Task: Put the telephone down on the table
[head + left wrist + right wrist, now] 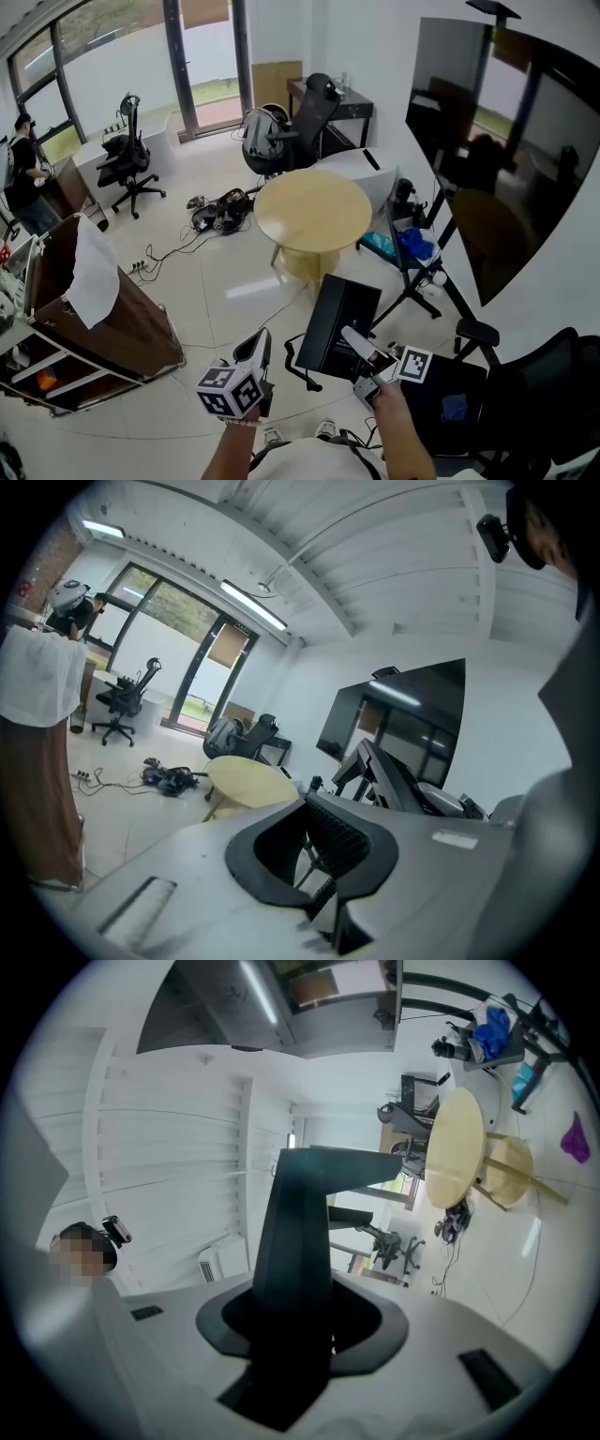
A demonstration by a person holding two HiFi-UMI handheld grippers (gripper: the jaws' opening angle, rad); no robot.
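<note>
Black and slab-shaped, the telephone [337, 323] is clenched in the right gripper [360, 345]. The right gripper view shows the dark body rising straight out from between the two jaws, which press on its lower end. The right hand [392, 401] comes up from the bottom edge of the head view at about five o'clock. Its forearm is stretched forward and the gripper is angled toward eleven o'clock, with its nose lifted a little. The telephone hangs in the air over the pale floor. It is on the six o'clock side of the round wooden table [314, 211] and apart from it, touching nothing but the jaws.

The left gripper [259, 345] is carried lower, at about seven o'clock in the head view. Its marker cube [230, 389] faces up and its nose points toward twelve o'clock, dipping slightly toward the floor. In the left gripper view its ribbed pads [330, 841] appear drawn together with nothing between them. The table lies beyond it at about eleven o'clock.
</note>
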